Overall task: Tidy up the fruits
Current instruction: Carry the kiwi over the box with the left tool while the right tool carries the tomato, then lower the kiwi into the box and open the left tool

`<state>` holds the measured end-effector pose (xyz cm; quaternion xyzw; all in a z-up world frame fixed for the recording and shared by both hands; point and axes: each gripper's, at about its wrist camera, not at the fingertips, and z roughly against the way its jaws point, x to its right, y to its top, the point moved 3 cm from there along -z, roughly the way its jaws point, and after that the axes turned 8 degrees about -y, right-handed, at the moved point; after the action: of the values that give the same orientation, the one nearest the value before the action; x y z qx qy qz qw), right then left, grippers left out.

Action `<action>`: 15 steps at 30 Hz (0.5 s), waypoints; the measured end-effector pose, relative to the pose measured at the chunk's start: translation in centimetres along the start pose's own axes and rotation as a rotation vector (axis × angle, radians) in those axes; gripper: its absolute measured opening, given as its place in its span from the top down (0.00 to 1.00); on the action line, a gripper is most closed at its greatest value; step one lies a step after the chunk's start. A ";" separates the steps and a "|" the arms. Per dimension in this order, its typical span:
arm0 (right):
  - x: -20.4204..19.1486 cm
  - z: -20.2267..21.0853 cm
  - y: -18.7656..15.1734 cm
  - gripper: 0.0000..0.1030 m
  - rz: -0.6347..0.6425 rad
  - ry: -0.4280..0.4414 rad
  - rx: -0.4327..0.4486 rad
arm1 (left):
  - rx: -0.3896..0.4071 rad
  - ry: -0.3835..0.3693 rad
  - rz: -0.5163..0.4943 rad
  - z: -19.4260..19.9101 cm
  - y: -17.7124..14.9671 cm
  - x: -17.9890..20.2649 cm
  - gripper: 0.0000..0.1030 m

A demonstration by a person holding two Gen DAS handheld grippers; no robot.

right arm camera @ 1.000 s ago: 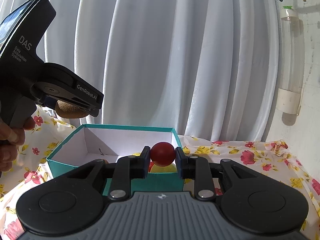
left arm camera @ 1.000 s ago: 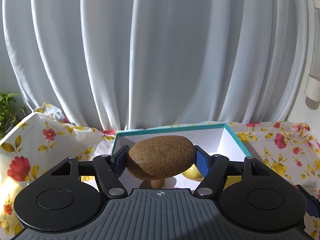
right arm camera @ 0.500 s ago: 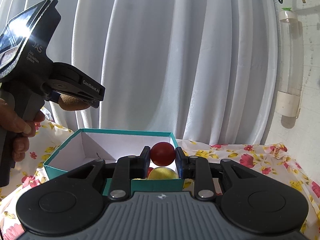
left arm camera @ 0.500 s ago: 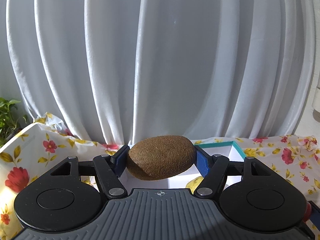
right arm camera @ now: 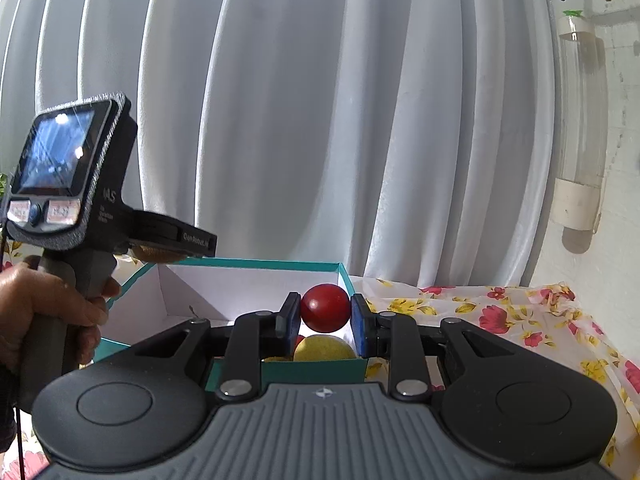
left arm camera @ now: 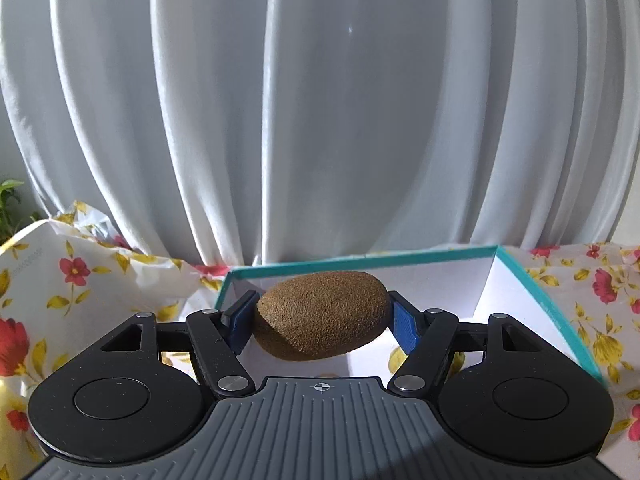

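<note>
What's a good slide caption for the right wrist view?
Right gripper holds a red fruit over the teal box; left gripper brings a kiwi.

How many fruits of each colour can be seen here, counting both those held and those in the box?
Brown: 1, the kiwi held in the left gripper
Red: 1, the red fruit held in the right gripper
Yellow: 1, the yellow fruit lying in the teal box
Total: 3 clearly visible; others in the box may be hidden behind the grippers.
</note>
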<state>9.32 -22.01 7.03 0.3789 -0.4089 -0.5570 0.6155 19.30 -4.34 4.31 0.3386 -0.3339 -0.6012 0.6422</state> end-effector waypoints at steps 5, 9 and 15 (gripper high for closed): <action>0.0 -0.2 -0.1 0.75 -0.002 -0.009 -0.005 | -0.057 -0.011 -0.001 -2.3 -2.1 -0.1 0.29; 0.1 -0.3 -0.2 0.75 -0.003 -0.014 -0.010 | -0.112 -0.033 -0.012 -3.7 -3.0 0.0 0.29; -0.1 0.0 0.0 0.75 -0.003 -0.022 -0.010 | -0.199 -0.063 -0.006 -5.1 -3.9 0.4 0.29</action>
<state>9.34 -21.88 7.06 0.3704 -0.4123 -0.5641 0.6120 21.40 -4.71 -1.74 0.2549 -0.2914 -0.6436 0.6602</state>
